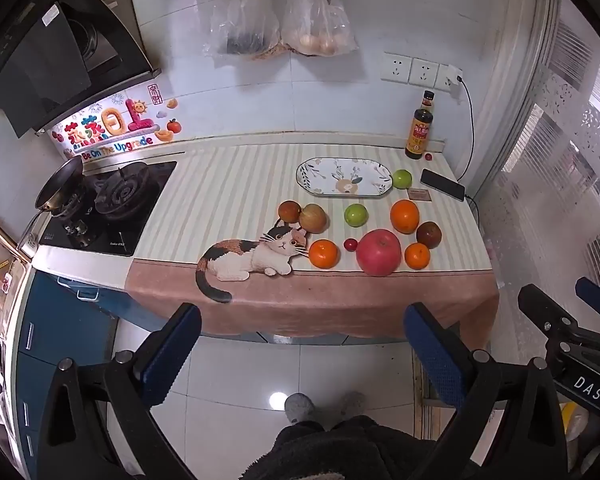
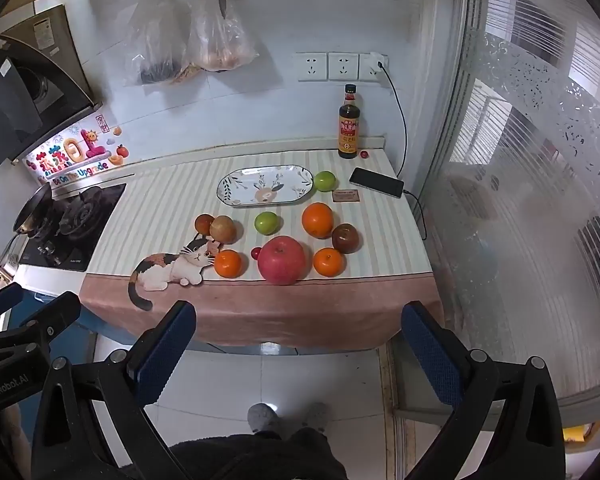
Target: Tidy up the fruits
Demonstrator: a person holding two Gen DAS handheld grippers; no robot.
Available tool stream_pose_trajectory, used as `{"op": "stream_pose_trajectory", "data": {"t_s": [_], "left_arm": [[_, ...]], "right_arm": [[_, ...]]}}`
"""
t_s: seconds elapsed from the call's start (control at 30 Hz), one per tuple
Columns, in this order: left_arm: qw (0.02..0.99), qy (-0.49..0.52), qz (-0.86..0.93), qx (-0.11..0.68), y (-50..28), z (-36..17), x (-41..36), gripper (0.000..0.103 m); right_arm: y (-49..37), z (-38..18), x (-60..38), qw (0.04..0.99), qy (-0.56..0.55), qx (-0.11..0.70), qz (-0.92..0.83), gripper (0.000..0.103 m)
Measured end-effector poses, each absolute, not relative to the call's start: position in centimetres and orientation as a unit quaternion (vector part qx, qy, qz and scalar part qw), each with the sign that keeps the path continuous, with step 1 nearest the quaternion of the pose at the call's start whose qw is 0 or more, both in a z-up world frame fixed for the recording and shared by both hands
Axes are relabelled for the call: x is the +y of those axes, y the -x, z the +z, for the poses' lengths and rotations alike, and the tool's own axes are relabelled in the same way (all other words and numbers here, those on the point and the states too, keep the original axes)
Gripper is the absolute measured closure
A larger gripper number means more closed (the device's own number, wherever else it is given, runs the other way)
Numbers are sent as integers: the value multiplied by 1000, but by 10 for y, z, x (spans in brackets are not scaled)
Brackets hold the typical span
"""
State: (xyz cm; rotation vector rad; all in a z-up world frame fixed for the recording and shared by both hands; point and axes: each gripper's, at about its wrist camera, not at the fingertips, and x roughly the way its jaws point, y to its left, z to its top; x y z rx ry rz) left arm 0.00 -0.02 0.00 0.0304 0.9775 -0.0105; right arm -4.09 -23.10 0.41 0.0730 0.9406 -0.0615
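Several fruits lie on the striped cloth of the counter: a big red apple (image 1: 379, 252) (image 2: 282, 260), a large orange (image 1: 405, 216) (image 2: 318, 220), two small oranges (image 1: 323, 254) (image 1: 417, 256), green fruits (image 1: 356, 215) (image 1: 402, 179), brown fruits (image 1: 290, 211) (image 1: 429, 234). An empty oval floral plate (image 1: 344, 178) (image 2: 265, 185) lies behind them. My left gripper (image 1: 302, 344) is open and empty, held in front of the counter above the floor. My right gripper (image 2: 298, 340) is open and empty, likewise short of the counter edge.
A sauce bottle (image 1: 420, 130) and a charging phone (image 1: 442, 184) sit at the back right. A gas hob with a pan (image 1: 112, 200) is left of the cloth. Plastic bags (image 1: 280, 20) hang on the wall. A glass door (image 2: 520, 160) stands right.
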Motion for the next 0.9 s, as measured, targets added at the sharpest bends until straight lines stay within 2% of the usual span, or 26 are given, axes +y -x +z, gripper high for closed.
{"op": "stream_pose_trajectory", "data": {"t_s": [0.9], "left_arm": [[882, -12, -7, 472, 8, 0, -1, 0]], "right_arm": [[38, 1, -230, 888, -33, 459, -23, 0]]}}
